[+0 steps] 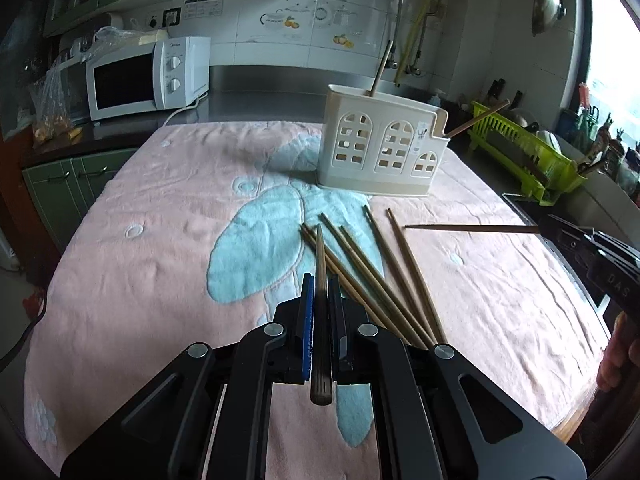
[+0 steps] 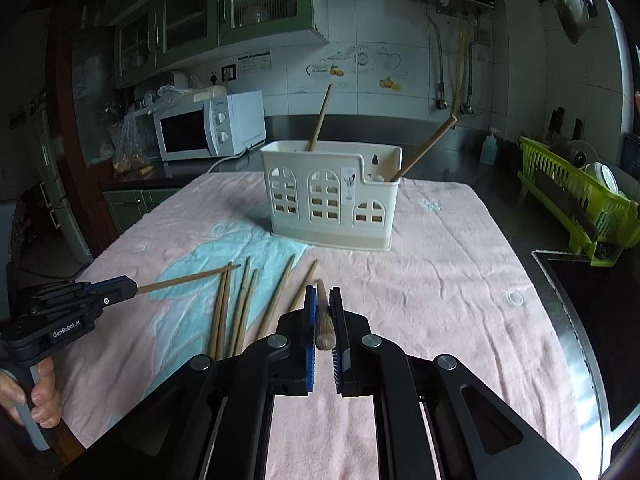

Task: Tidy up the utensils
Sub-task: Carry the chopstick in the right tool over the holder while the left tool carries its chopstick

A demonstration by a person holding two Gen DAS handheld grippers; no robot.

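A loose fan of wooden chopsticks [image 1: 372, 276] lay on the pink towel [image 1: 160, 240], just in front of the cream plastic utensil holder [image 1: 380, 144]. The left claw [image 1: 320, 292] was clamped on one chopstick [image 1: 321, 264], which ran straight along its fingers with the ridged butt end sticking back toward the camera. The right claw [image 2: 323, 300] was likewise closed on another chopstick [image 2: 322, 320], its thicker end showing between the blue pads. In the left view that second chopstick reached level across the towel from the right claw, above the pile; in the right view the left claw's chopstick crossed over the tips of the loose ones.

The holder stood upright toward the far side of the towel, its front pierced with arched window cut-outs, its right compartment lower. Two chopsticks [image 2: 318, 120] already leaned inside it, one in the tall part and one in the low right part. Nothing lay between the claws and the holder except the loose sticks.

The towel, fleecy and wrinkled with a pale blue motif, covered the surface. Behind stood a white microwave [image 1: 148, 76], green cabinets [image 2: 180, 24] and a tiled wall; a lime-green dish rack [image 2: 576, 196] sat to the right.
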